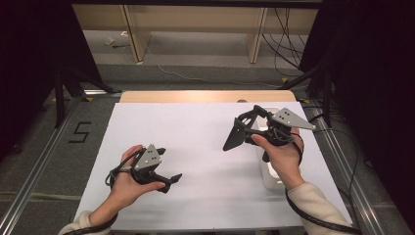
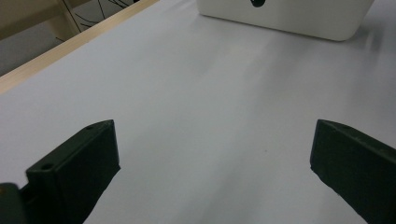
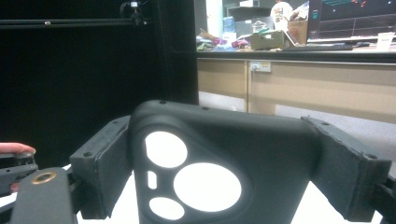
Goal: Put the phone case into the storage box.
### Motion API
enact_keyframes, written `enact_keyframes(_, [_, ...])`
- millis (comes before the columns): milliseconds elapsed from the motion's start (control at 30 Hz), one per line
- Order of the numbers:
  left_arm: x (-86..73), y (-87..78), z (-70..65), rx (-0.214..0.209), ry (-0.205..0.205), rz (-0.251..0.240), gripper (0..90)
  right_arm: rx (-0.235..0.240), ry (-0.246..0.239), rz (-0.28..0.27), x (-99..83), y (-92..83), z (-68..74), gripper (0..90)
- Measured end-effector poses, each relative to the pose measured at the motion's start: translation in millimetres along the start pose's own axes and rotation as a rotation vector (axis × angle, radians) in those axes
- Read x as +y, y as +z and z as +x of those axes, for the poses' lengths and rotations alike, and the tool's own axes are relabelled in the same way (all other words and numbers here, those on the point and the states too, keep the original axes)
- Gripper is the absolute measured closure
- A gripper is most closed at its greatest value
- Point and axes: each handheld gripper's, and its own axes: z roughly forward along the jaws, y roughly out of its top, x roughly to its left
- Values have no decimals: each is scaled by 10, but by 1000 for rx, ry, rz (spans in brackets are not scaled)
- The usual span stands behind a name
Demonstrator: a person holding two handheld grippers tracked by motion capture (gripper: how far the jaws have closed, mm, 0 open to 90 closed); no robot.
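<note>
My right gripper is raised above the right side of the white table and is shut on a black phone case. In the right gripper view the phone case sits clamped across both jaws of the right gripper, its camera cutouts facing the lens. My left gripper rests low at the front left, open, with nothing between its jaws. The left gripper looks across bare tabletop toward a white box.
The white box lies on the table under my right hand, near the right edge. A wooden strip runs along the table's far edge. Metal rails flank both sides, and cables lie on the floor behind.
</note>
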Motion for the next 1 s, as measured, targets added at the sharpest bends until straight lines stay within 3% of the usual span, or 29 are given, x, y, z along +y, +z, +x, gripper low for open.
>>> enact_keyframes(1000, [1, 1, 6, 3, 0, -4, 6, -54, 0, -46, 135, -123, -142, 154])
